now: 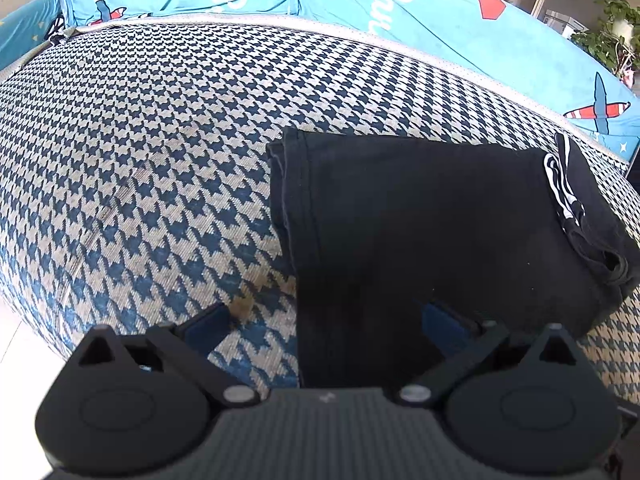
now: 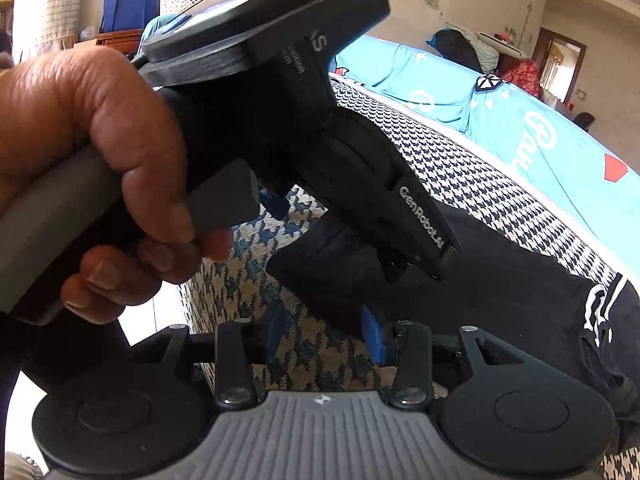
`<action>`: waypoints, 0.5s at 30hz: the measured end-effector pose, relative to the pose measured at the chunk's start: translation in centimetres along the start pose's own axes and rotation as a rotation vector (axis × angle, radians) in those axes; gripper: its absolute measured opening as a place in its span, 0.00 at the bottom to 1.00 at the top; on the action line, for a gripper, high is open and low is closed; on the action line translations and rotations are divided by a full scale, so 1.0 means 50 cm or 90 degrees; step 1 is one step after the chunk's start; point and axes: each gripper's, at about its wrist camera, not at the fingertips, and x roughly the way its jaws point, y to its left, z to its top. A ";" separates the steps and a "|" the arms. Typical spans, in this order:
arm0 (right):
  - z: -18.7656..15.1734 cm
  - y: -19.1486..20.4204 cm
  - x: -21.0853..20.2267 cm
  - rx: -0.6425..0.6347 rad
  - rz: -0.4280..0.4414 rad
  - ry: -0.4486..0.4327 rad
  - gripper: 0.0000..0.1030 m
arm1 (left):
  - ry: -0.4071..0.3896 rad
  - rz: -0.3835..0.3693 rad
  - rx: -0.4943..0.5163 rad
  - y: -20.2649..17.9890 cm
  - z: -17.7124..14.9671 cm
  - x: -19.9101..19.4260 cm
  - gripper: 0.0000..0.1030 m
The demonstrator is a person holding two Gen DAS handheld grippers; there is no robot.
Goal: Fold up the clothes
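Black folded garment [image 1: 420,220] lies under both spread-fingered grippers, left [image 1: 326,322] and right [image 2: 324,334], hand [image 2: 92,168] gripping the left's handle.

"GenRobot.AI" is printed in white along the side of the left claw [image 2: 424,220], which a hand [image 2: 92,168] holds in the right wrist view. Higher on that body stands a large "S" with smaller print beside it, too small to read. The far turquoise sheet [image 1: 440,20] carries white cursive beginning "Pau", cut off at the fold.
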 end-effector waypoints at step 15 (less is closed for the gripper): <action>-0.003 0.042 0.068 -0.105 -0.042 -0.019 0.32 | 0.026 -0.052 -0.047 0.037 0.016 -0.001 1.00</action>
